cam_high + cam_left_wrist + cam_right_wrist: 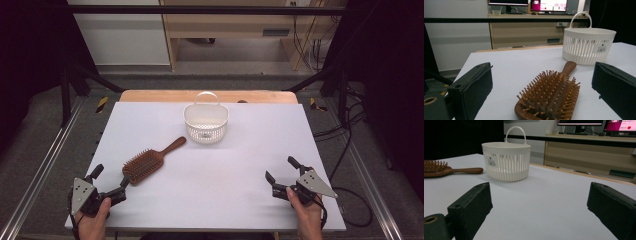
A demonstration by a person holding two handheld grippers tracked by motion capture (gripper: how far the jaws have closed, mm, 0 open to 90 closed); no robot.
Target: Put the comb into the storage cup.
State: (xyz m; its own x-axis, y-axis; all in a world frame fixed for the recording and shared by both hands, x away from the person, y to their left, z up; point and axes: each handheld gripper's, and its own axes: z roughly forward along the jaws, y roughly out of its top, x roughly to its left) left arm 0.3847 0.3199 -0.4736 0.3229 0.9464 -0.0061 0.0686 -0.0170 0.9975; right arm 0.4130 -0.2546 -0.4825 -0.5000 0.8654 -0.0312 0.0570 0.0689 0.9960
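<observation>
A wooden paddle hairbrush (150, 161) lies bristles up on the white table top (235, 165), its handle pointing toward a white slotted plastic basket (205, 122) at the back middle. My left gripper (111, 176) rests open at the front left, its jaws just short of the brush head (551, 96) and wide apart. My right gripper (281, 170) rests open at the front right with nothing between its jaws; the basket (506, 161) and the brush (446, 170) lie well ahead of it. The basket (587, 43) stands upright with its loop handle at the far side.
The table's wooden back edge (210, 95) shows behind the basket. Metal rails (45, 165) run along both sides, and cables (345, 145) trail on the floor to the right. A desk with monitors (527, 5) stands beyond the table.
</observation>
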